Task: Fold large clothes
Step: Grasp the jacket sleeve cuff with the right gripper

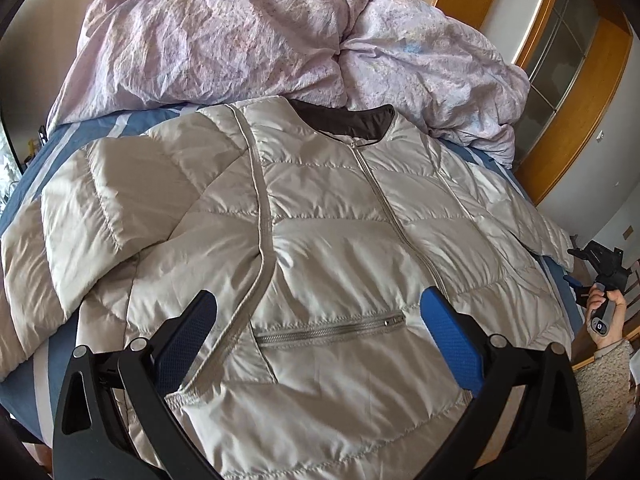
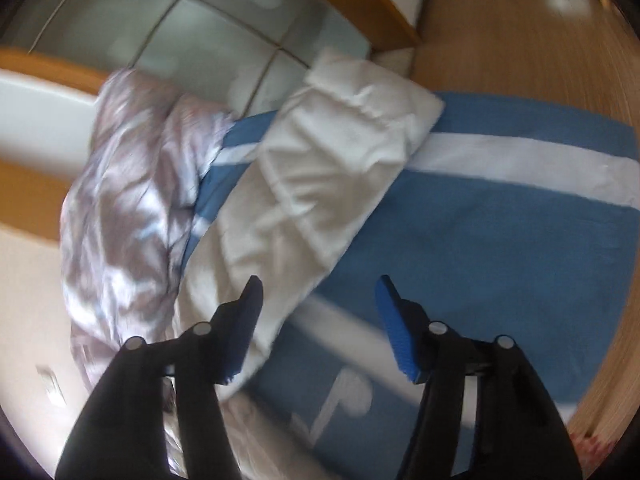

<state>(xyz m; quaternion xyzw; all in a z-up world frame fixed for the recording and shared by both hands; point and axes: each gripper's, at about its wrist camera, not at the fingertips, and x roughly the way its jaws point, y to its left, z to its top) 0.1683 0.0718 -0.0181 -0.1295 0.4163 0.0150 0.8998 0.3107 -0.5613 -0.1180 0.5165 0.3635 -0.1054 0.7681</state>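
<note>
On the bed (image 1: 24, 216) with its blue striped cover, your pale quilted jacket (image 1: 328, 240) lies front up and zipped, one sleeve already crossed over its chest, the other sleeve (image 2: 320, 184) still stretched out flat. Your left hand-held gripper (image 1: 318, 320) hovers wide and empty over the hem; your right hand-held gripper (image 2: 318, 300), part open and empty, heads for that sleeve. Next, likely: grip its cuff and fold inward.

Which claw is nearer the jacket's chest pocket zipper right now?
Left. The left claw hovers open right over the pocket zipper; the right claw is off beside the jacket's far sleeve.
</note>
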